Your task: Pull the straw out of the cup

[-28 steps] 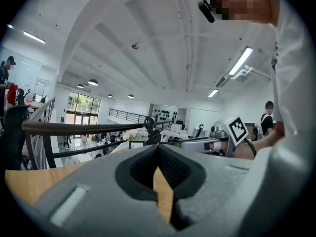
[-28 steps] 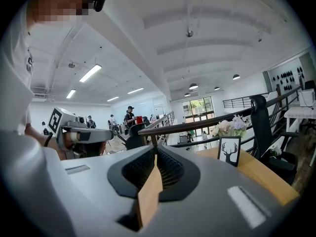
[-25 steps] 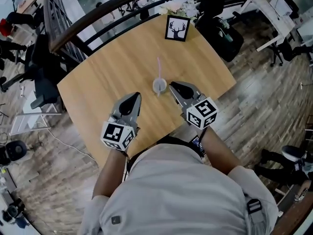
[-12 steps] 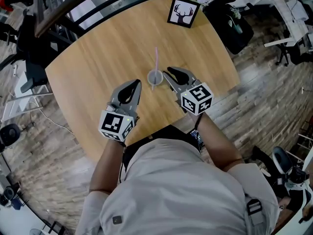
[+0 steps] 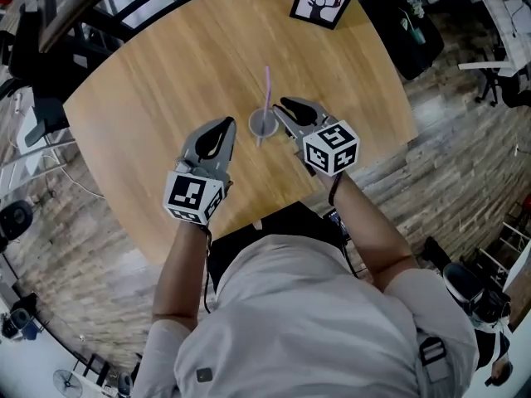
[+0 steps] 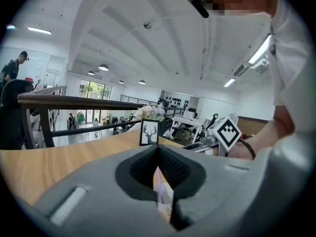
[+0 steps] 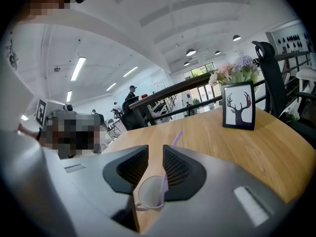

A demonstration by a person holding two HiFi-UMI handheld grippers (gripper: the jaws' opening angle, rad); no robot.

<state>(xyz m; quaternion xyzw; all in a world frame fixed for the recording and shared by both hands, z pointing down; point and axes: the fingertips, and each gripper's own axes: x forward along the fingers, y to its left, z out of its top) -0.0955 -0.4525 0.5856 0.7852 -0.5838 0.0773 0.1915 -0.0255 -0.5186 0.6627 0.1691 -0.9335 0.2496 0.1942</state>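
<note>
Opening just then, right gripper (image 7: 150, 151) jaws gaped, straw (image 5: 266, 89) in cup (image 5: 263, 125) showing in gap, unpinched; left gripper (image 6: 158, 149) clenched empty. Needed straw pinch, pull along tilt.

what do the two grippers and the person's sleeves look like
Both the left gripper and right gripper have grey shells tapering to black ribbed pads, each carrying a white cube with black square markers. The person wears a light grey short-sleeved shirt; forearms are bare.
</note>
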